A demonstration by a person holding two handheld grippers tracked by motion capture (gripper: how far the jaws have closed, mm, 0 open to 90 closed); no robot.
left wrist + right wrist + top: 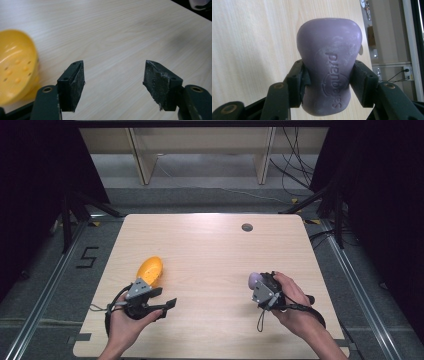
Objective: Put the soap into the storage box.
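A purple soap bar [329, 65] is clamped in the right claw [329, 82]; the left claw [113, 82] is spread wide beside a yellow perforated dish [15, 67].

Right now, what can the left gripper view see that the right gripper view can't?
The left gripper view has the yellow soap dish with its little holes, beside the open left hand-held gripper, whose jaws stand wide apart with nothing between them. The right gripper view has the purple soap bar with raised letters, squeezed between the right hand-held gripper jaws, plus floor and cables past the table edge. Both views have the light wooden table.
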